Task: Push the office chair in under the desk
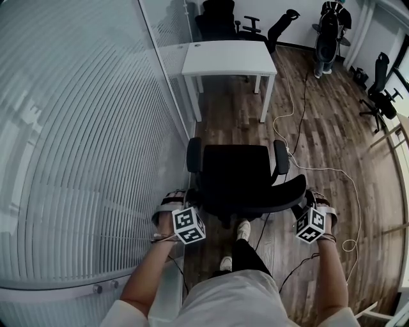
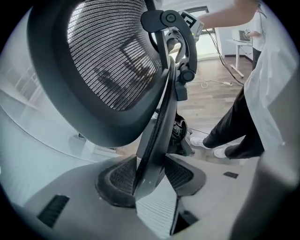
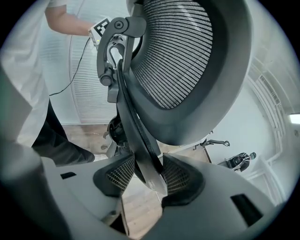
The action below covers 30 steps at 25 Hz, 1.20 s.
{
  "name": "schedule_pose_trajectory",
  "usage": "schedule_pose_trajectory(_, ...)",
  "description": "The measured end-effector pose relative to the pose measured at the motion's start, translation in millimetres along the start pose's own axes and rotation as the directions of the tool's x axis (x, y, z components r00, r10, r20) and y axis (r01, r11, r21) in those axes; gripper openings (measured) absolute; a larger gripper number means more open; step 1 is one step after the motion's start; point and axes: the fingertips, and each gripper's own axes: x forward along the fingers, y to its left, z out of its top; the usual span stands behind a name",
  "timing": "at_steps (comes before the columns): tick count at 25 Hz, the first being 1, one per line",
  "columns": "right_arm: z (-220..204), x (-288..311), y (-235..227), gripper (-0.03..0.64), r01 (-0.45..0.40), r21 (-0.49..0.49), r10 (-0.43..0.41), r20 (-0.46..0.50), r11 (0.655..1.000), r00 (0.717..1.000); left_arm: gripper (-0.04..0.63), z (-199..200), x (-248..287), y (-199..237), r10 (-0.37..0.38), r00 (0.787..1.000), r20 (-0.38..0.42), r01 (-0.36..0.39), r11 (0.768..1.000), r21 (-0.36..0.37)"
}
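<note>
A black office chair (image 1: 239, 169) stands on the wood floor, facing a small white desk (image 1: 229, 59) about a chair's length ahead. My left gripper (image 1: 181, 214) is shut on the left edge of the chair's backrest (image 2: 112, 65); its pads (image 2: 123, 177) clamp the thin black rim. My right gripper (image 1: 305, 214) is shut on the right edge of that backrest (image 3: 183, 61), with the rim pinched between its pads (image 3: 178, 176). In the head view the backrest (image 1: 255, 195) spans between both grippers, just in front of my legs.
A ribbed glass wall (image 1: 83, 140) runs along the left, close to the chair and desk. A white cable (image 1: 319, 167) trails over the floor on the right. More black chairs (image 1: 220, 19) stand behind the desk, and another chair (image 1: 378, 92) at the far right.
</note>
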Motion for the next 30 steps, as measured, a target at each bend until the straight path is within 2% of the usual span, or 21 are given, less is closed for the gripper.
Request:
schedule_pose_trajectory(16, 0.9, 44.1, -42.7, 0.195, 0.005, -0.004, -0.005, 0.015, 1.0, 1.0, 0.204, 4.7, 44.2, 46.3, 0.031, 0.999, -0.042, -0.031, 0.999, 0.007)
schedule_pose_trajectory(30, 21.2, 86.5, -99.7, 0.195, -0.002, -0.008, 0.002, 0.028, 1.0, 1.0, 0.202, 5.2, 83.0, 108.6, 0.012, 0.997, -0.076, -0.012, 1.0, 0.002)
